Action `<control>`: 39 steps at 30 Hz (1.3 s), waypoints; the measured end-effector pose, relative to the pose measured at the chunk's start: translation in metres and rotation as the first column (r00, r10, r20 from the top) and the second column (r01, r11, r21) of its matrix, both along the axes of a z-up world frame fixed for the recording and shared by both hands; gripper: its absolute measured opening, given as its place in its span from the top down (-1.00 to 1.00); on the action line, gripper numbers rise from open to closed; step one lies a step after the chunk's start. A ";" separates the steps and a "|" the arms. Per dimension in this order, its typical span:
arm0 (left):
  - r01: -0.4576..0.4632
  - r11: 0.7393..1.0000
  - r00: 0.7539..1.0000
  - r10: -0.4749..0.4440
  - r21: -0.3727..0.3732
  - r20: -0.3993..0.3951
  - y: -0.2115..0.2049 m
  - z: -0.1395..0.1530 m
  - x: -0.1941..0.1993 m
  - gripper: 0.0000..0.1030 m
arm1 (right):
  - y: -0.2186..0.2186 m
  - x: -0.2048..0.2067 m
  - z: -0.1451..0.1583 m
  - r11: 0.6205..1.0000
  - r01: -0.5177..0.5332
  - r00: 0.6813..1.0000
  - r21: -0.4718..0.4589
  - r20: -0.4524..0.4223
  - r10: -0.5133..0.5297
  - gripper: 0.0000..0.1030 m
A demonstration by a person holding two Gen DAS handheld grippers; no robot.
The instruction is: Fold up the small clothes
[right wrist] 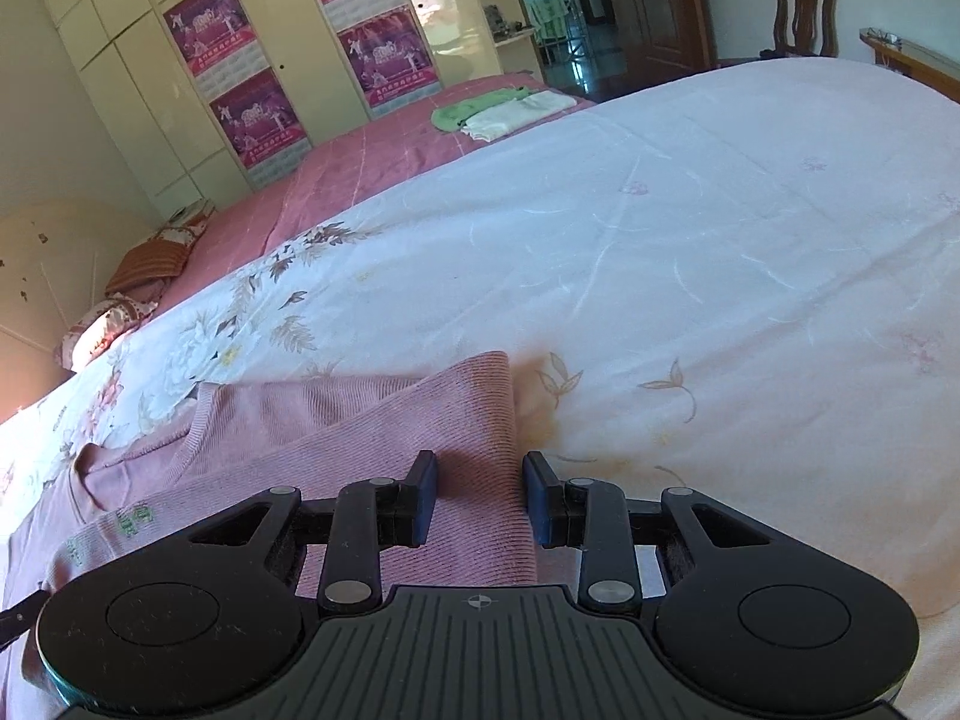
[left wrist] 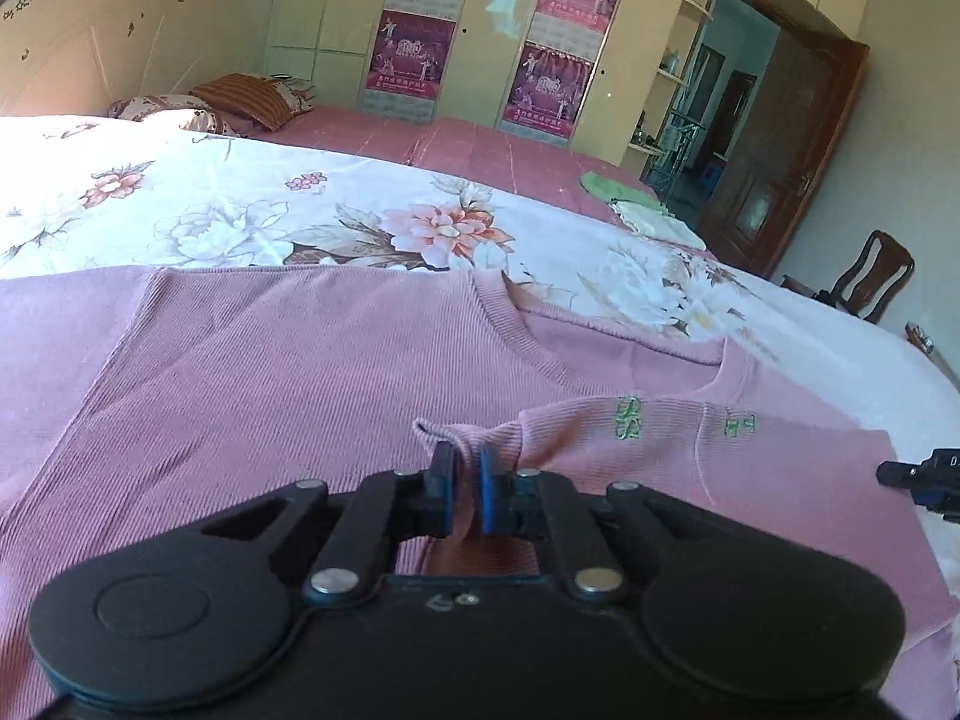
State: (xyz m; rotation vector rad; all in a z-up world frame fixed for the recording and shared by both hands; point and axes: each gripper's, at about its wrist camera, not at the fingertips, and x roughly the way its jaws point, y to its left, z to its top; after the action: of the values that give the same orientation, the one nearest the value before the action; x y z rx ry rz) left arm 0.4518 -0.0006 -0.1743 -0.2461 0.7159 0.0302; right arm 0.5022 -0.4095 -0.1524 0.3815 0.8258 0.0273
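left tool [left wrist: 463,483] pinching a gather of the pink sweater [left wrist: 252,372], ready to fold | right tool [right wrist: 478,498] part-open astride sleeve [right wrist: 462,420], lining up grip | bed [right wrist: 720,240] under both

A wide bed [right wrist: 690,228] fills the room, spread with a floral quilt [left wrist: 252,210] over a pink sheet [left wrist: 480,147]. Behind the bed stands a cream wardrobe [right wrist: 138,54] with purple posters [left wrist: 414,51] — right of it, a brown wooden door [left wrist: 780,162] and a wooden chair [right wrist: 801,6]. Sunlight falls across the bed.

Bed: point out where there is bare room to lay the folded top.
Free: the white quilt right of the pink top, up to the footboard. The far pink sheet is bare between pillows and folded cloths. Crowded: around both grippers.
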 end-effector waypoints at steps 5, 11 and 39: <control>0.003 0.999 0.999 -0.002 0.038 -0.035 -0.001 -0.004 0.000 0.72 | 0.009 -0.005 0.001 0.982 0.017 1.000 -0.189 0.019 -0.013 0.90; 0.007 0.998 1.000 -0.007 0.055 0.010 0.000 0.018 -0.014 0.49 | 0.013 -0.018 0.011 0.981 -0.008 0.999 -0.193 0.037 0.015 0.55; 0.110 0.994 0.987 -0.105 0.029 -0.120 -0.029 0.021 -0.047 -0.19 | 0.086 -0.104 0.009 0.943 -0.218 0.975 -0.250 -0.012 0.223 0.16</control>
State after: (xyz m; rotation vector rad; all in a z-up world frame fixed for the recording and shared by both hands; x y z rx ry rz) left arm 0.4048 -0.0293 -0.1537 -0.1727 0.8456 -0.0456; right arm 0.3983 -0.3233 -0.1431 0.0492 0.8413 0.1335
